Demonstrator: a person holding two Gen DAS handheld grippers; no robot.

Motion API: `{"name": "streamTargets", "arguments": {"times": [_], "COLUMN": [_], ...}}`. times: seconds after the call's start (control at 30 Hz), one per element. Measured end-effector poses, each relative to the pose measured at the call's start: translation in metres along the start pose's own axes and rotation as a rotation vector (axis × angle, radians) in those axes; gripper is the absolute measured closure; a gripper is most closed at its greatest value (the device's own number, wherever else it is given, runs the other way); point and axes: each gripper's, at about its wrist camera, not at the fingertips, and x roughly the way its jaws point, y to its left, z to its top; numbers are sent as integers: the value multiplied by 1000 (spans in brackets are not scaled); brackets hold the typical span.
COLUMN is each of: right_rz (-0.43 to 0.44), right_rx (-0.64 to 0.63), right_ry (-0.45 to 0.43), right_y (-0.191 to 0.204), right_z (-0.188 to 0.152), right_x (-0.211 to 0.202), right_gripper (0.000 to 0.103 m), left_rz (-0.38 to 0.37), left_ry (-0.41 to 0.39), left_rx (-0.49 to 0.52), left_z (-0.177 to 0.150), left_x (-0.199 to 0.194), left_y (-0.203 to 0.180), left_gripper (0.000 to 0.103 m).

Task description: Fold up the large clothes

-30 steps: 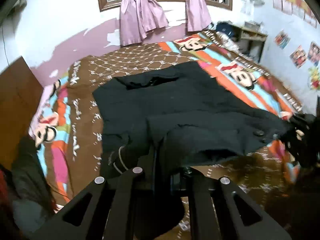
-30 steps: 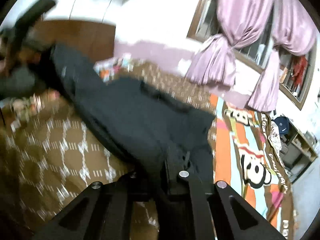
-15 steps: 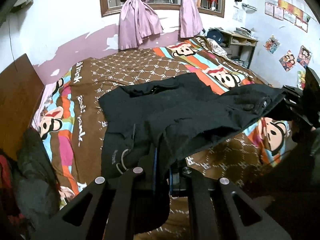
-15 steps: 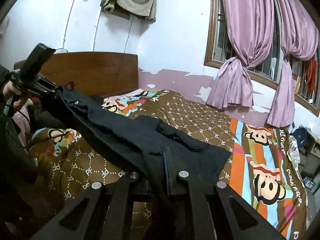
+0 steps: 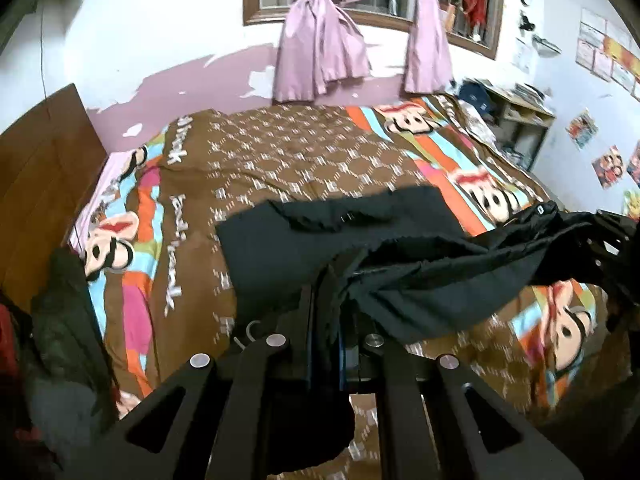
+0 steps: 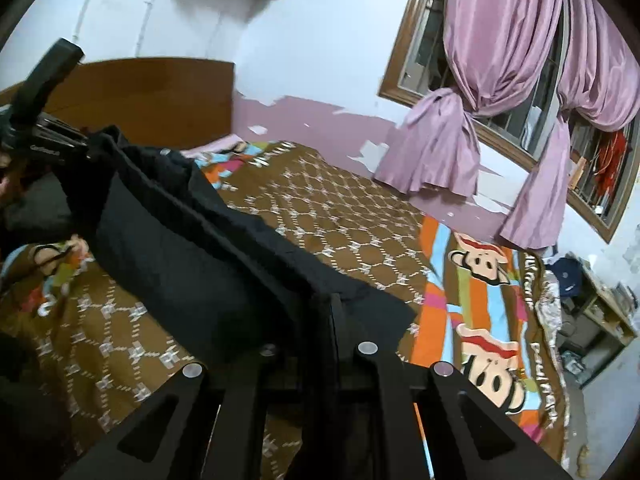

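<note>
A large black garment is stretched in the air between both grippers, its far part still lying on the bed. My left gripper is shut on one edge of it. My right gripper is shut on the opposite edge. In the left wrist view the right gripper shows at the far right with cloth bunched in it. In the right wrist view the left gripper shows at the upper left, and the garment hangs between them above the bed.
The bed has a brown patterned cover with cartoon-monkey stripes. A wooden headboard is at the left, with dark clothes piled beside it. Purple curtains hang at the window. A cluttered shelf stands at the right.
Both grippers have risen and pulled back, lifting the near edge of the garment off the bed. The cloth now hangs taut between them and covers less of the bed.
</note>
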Motion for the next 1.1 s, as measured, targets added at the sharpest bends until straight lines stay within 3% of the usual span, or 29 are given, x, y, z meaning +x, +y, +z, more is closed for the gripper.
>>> {"name": "streamTargets", "arguments": {"times": [0.3,0.43,0.6,0.83,1.1], "right_rz": [-108,-146,-180,-180,-159], "right_rx": [16,-14,-12,21,2], "right_ry": [120,131,131,156,167], "right_y": [-33,-36,-39,-46,-41], "right_z": [41,40,30,6,-9], "right_x": [108,156,209,281,319], "right_gripper": [94,94,94,93,90], "left_rz": [62,74,103,133,153], "left_ry": [-65,-99,-70,-55,5], "left_rx": [7,1,2,34,-9], "left_z": [62,74,86,88,74], "left_x": [59,97,156,218,274], "left_y": [26,45,69,80,98], "left_gripper": [96,96,96,96,96]}}
